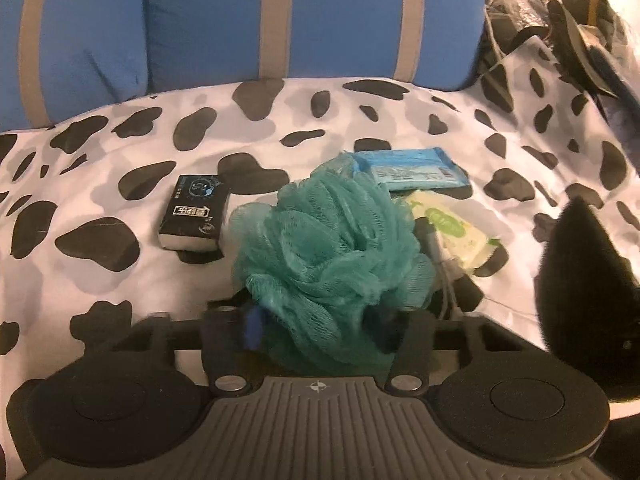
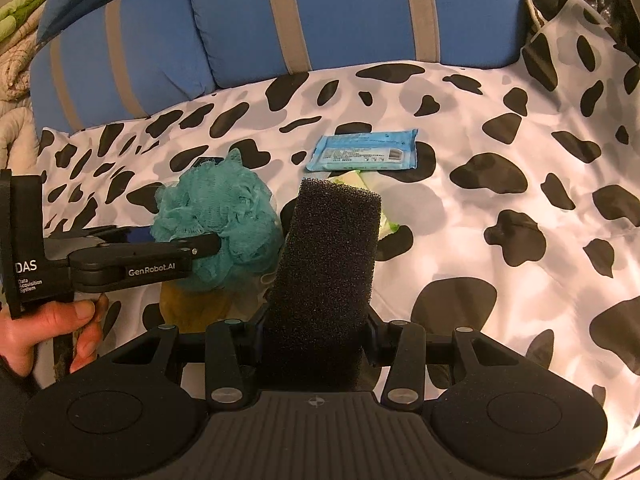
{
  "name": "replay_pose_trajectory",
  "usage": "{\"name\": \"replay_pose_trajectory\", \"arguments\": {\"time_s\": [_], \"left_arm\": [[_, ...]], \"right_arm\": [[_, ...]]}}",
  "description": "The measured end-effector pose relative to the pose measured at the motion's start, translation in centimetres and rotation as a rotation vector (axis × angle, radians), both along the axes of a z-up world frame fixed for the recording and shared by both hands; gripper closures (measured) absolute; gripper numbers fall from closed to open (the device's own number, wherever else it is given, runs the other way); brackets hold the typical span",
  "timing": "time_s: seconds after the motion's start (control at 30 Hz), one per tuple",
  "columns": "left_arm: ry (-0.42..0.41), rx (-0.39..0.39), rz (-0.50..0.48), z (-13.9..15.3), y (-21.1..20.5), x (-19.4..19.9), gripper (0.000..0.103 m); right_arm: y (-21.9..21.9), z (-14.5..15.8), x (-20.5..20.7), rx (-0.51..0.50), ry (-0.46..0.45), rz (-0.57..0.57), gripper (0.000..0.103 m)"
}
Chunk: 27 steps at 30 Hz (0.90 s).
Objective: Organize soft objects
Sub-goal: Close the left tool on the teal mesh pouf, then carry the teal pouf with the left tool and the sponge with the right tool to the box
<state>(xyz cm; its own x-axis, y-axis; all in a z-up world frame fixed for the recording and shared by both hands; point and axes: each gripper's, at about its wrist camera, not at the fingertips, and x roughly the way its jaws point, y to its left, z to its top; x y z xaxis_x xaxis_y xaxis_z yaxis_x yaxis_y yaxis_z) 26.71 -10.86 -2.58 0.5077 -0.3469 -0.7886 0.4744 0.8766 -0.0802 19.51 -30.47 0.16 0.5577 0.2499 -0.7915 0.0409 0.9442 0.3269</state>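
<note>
1. A white bedcover with black and grey cow-like blotches (image 2: 500, 152) is spread across the whole surface.
2. A big blue padded cushion with grey stripes (image 1: 224, 20) lies along its far edge.
3. A heap of dark clutter (image 1: 580, 40) sits at the far right corner, too blurred to identify.

Mesh puff (image 1: 328, 248) on spotted sheet (image 1: 100, 152), boxed pack (image 1: 196, 212) left, two wipe packs (image 1: 412, 168) behind-right.

My teal pouf (image 1: 328, 240) sits on the black-and-grey spotted white sheet (image 1: 120, 168), by a black sponge (image 2: 324, 264), blue pack (image 2: 364, 152), and blue, grey-striped cushion (image 1: 208, 20).
</note>
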Motion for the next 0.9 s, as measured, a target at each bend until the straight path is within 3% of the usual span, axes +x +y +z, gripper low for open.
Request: {"name": "replay_pose_trajectory", "arguments": {"time_s": [0.13,0.23,0.9], "left_arm": [[0.002,-0.018,-0.005,0.4,0.2,0.0,0.080],[-0.029,0.008,-0.014,0.9,0.1,-0.5,0.084],[-0.205,-0.118,-0.005,6.9,2.3,-5.1,0.087]], "right_arm": [[0.0,-0.1,0.1,-0.006,0.000,0.000,0.055],[-0.1,-0.2,0.0,-0.015,0.000,-0.002,0.055],[-0.2,1.0,-1.8,-0.034,-0.063,-0.021,0.056]]}}
